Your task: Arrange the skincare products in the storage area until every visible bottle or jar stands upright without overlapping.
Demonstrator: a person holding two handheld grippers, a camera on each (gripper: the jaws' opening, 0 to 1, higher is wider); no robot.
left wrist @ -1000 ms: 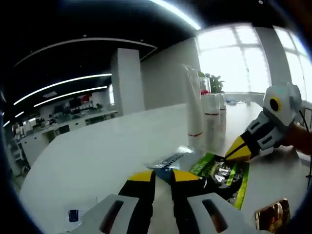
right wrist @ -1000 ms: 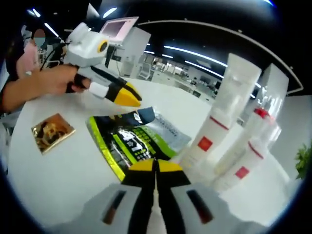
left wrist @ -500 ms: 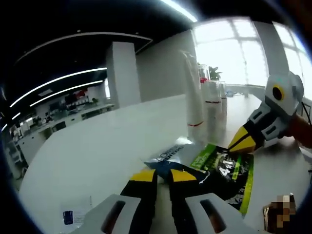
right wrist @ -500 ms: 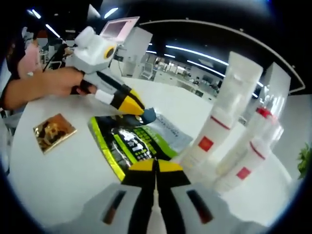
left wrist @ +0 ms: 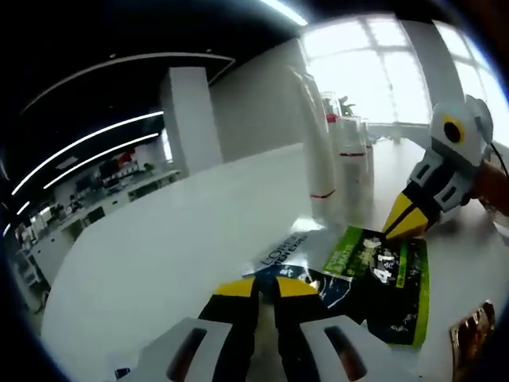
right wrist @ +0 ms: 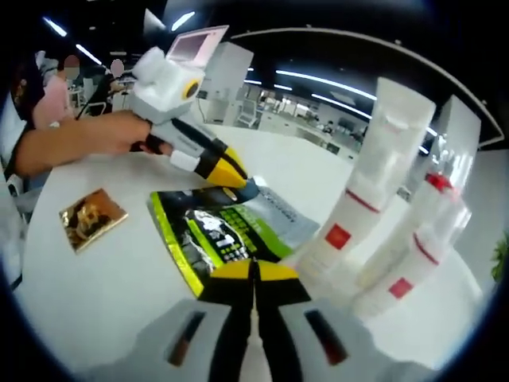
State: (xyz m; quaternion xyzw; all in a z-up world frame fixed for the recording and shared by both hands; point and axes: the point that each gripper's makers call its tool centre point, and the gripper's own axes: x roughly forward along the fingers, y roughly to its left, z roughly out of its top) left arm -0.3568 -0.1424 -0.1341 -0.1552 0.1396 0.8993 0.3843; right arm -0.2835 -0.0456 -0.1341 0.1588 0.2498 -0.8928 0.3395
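A tall white tube and white bottles with red bands stand upright together on the white table; the tube and bottles also appear in the left gripper view. A green sachet lies flat, overlapping a silver sachet. My left gripper is shut on the silver sachet's dark blue corner; this left gripper comes in from the left in the right gripper view. My right gripper is shut at the green sachet's edge, and the same right gripper enters from the right.
A small gold square packet lies on the table left of the sachets, and this gold packet sits at the lower right in the left gripper view. A person's hand holds the left gripper. A pink monitor stands behind.
The left gripper has come down and forward onto the silver sachet's dark blue corner, which now sits between its tips. The right gripper has stayed at the green sachet's edge.
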